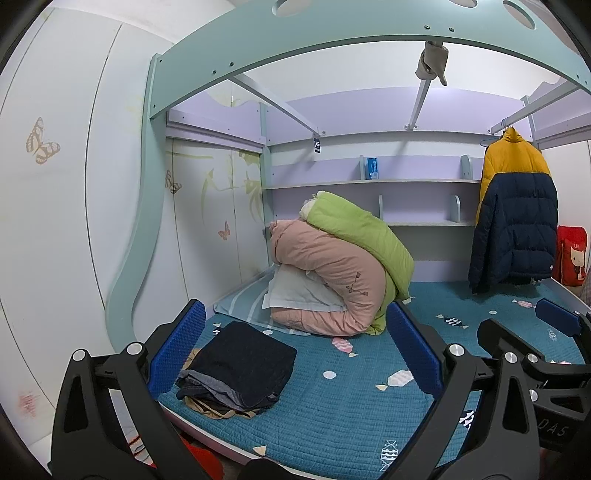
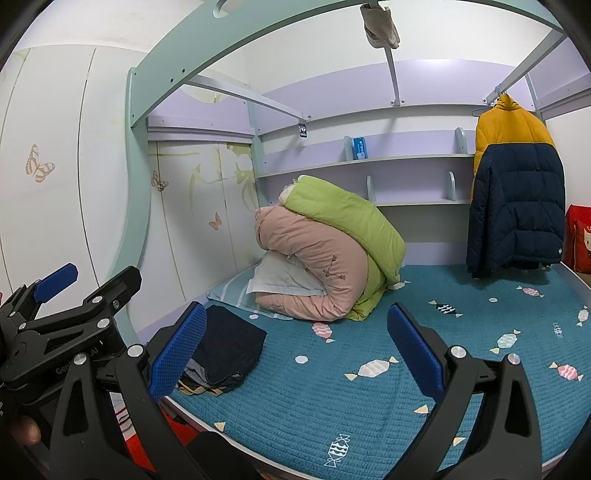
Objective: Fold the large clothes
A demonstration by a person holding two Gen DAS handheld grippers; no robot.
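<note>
A stack of folded dark clothes (image 1: 236, 369) lies on the blue quilted bed (image 1: 332, 410) near its front left edge; it also shows in the right wrist view (image 2: 225, 350). A yellow and navy puffer jacket (image 1: 515, 214) hangs on a rail at the back right, also seen in the right wrist view (image 2: 517, 192). My left gripper (image 1: 295, 350) is open and empty, held above the bed's front edge. My right gripper (image 2: 295, 350) is open and empty beside it, and shows at the right of the left wrist view (image 1: 554, 321).
Rolled pink and green quilts (image 1: 332, 266) with a pillow (image 1: 295, 295) sit at the back of the bed. Shelves (image 1: 373, 181) line the back wall. A wardrobe (image 1: 55, 184) stands at left. A red bag (image 1: 570, 258) is at far right. A bunk frame (image 1: 332, 33) spans overhead.
</note>
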